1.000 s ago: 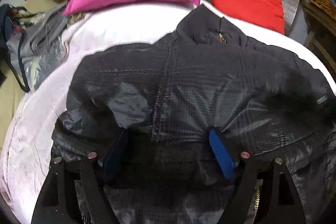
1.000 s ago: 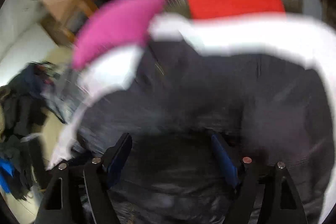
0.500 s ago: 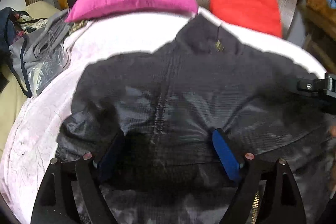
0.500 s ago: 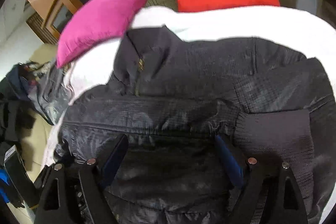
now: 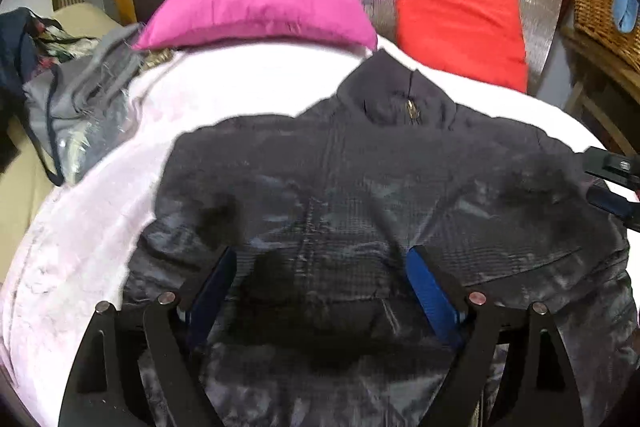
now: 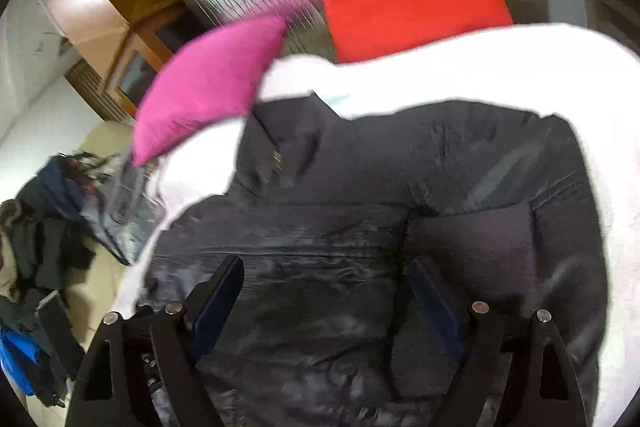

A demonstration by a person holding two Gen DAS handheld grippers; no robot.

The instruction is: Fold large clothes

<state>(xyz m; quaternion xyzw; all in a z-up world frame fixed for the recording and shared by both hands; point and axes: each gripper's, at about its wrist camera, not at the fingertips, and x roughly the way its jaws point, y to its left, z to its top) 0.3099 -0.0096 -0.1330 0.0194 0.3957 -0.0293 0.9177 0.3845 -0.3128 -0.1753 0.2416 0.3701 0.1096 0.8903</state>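
Both pairs of tongs hang wide over the dark quilted zip-front jacket (image 5: 360,195), and neither has any cloth. The left tongs (image 5: 320,291) have just been easing apart, jaws spread above the lower front panel with only loose fabric below the gap. The right tongs (image 6: 324,291) have been doing the same, and they sit over the jacket's body, beside the ribbed cuff (image 6: 472,247) of a sleeve already folded across.

The jacket lies flat on the pale pink bedspread (image 5: 80,227), collar (image 5: 396,99) pointing toward the magenta cushion (image 5: 256,7) and the red square cushion (image 5: 456,15).

Now, the risks. That shell looks slick and puffy (the sort that springs back), so the folded sleeve may slide off once nobody pins it. If one side pinches only the top layer, the lining stays behind and the fold bunches. If the two sides take hold at uneven spots, the hem goes over crooked. A fold carried too far toward the head of the bed could bump the magenta cushion. The zipper pull (image 5: 412,109) at the collar could also snag a pad on the way past.
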